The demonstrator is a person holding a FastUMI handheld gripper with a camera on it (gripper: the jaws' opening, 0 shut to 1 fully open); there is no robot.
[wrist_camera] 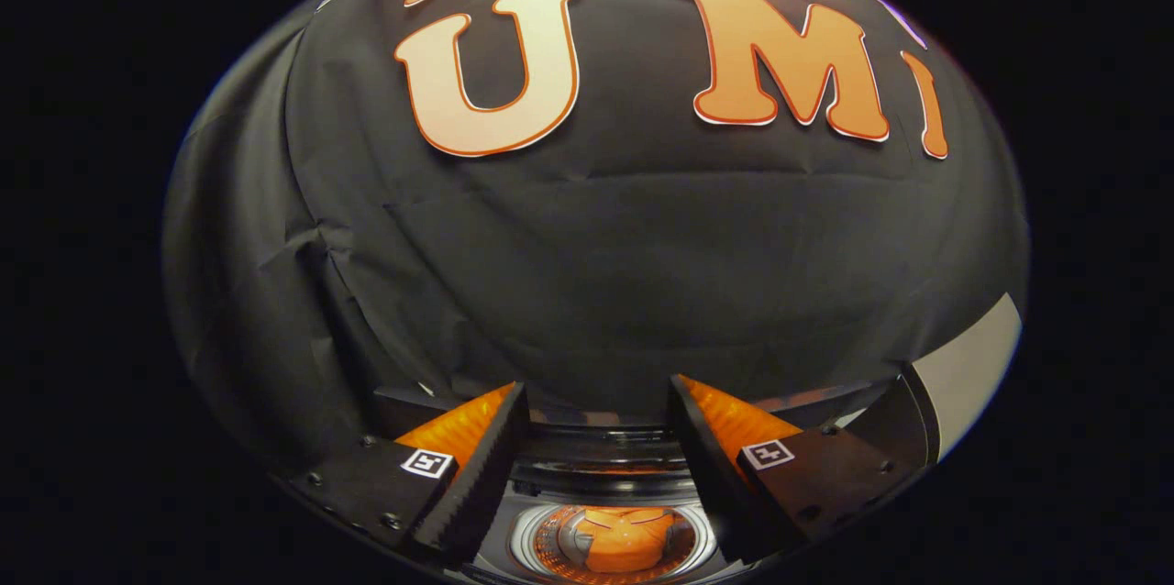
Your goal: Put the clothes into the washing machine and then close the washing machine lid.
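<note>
The claw (598, 411) is hanging wide open, gripping nothing, its fingers (477, 457) spread apart above the washing machine (605, 461). Down between the fingers, the orange clothes (619, 537) are sitting inside the round drum (550, 525), and the machine's top is standing open. Beyond the fingers, the black booth wall (587, 273) is rising.
</note>
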